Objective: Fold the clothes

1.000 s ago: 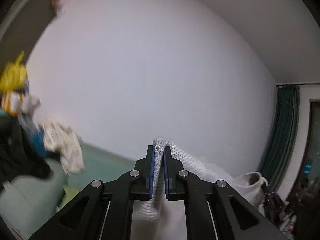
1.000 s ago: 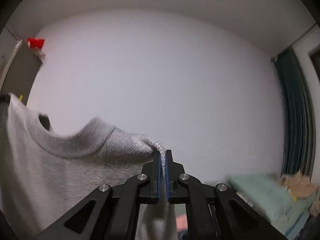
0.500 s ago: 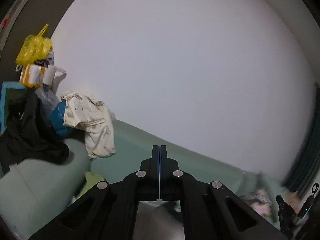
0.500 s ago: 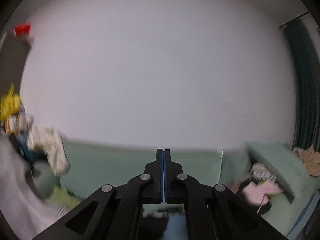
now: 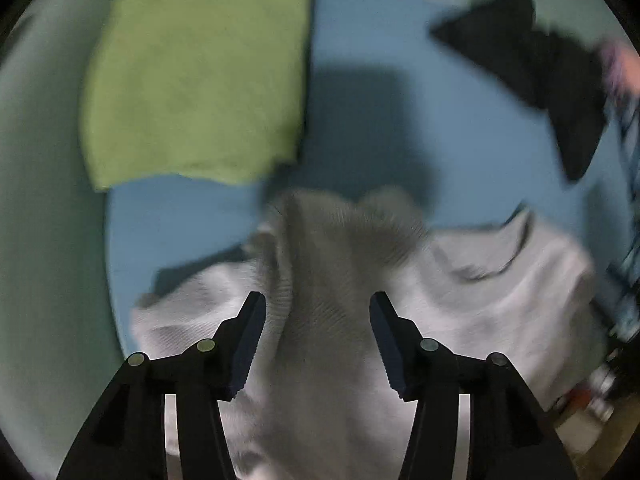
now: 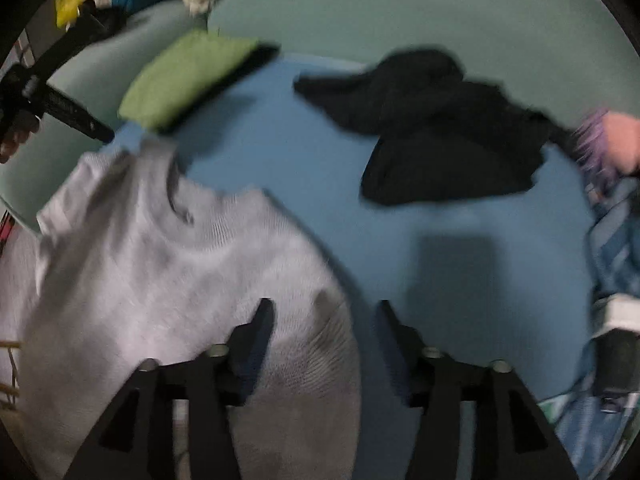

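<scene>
Both views blurred; detail is limited.

Left to right, left wrist view: pale green sofa cushion (image 5: 44, 208) at the edge, then a folded green cloth (image 5: 192, 72) lying partly on the blue sheet (image 5: 360, 32), then a black garment (image 5: 532, 68) crumpled at far right. The grey sweater (image 5: 500, 276) lies bunched on the sheet in the lower half.

Left gripper (image 5: 317, 316): jaws opening, apart, a raised ridge of sweater knit standing between them; the pads do not press on it. Released.

Right wrist view, left to right: the sweater (image 6: 132, 272) with its neckline turned up, blue sheet (image 6: 304, 168) in the middle, black garment (image 6: 432, 128) beyond, blue patterned fabric (image 6: 616, 256) at the right edge. Right gripper (image 6: 326, 312): jaws opening, apart; the sweater's edge lies by the left jaw only, bare sheet across the rest of the gap. Not gripping.

Risks, judged:
- Sweater lies rumpled, not flat; folding it as it lies would trap creases. Cause: the bunched ridge under the left jaws and the slack cloth around it
- A jaw could snag the loose knit on lifting away, dragging the sweater
- Green cloth sits near the sweater's upper edge; spreading the sweater may push into it

Containers: none clearly seen. Clutter at the far edges is too blurred to name
</scene>
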Motion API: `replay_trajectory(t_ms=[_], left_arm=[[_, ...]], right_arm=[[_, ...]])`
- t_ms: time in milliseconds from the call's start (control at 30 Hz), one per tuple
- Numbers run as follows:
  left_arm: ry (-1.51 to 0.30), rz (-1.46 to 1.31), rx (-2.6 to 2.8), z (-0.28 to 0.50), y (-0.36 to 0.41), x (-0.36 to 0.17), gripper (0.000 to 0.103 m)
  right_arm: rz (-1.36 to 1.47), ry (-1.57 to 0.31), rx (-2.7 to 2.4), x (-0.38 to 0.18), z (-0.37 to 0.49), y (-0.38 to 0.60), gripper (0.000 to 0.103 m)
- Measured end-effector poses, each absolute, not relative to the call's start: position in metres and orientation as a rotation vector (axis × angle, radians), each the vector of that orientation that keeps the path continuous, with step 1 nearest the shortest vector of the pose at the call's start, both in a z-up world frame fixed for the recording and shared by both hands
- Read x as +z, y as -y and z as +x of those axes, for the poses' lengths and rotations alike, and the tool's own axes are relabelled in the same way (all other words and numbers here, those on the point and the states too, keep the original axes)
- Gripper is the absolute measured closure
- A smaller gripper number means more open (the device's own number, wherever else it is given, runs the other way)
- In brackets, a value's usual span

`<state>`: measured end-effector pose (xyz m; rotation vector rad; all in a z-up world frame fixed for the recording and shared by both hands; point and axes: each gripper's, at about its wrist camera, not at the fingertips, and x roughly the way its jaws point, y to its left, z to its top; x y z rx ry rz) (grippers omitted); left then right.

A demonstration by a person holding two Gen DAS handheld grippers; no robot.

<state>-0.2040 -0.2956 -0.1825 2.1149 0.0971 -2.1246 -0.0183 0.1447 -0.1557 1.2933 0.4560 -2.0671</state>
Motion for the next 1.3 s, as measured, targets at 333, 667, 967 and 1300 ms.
replay_trajectory(t_ms=[333, 667, 967, 1300], left_arm=[[-0.406, 2.078, -2.158, -0.239, 0.316, -0.228, 0.025], [-0.548, 1.887, -2.286, -0.232, 0.282, -0.203, 0.092], [-0.931, 1.425, -2.475, -0.260, 0.312, -0.061, 0.096], [-0.814, 1.499, -2.501, -0.248, 0.290, -0.076, 0.097]], right_arm=[[1.375, -0.402, -1.988, -0.204, -0.024, -0.109, 0.034], [1.208, -0.475, -2.259, -0.166, 0.019, -0.117, 0.097], [0.828, -0.357, -2.788, -0.019, -0.044, -0.171, 0.103], [1.145, -0.331, -2.126, -0.075, -0.069, -0.127, 0.034]])
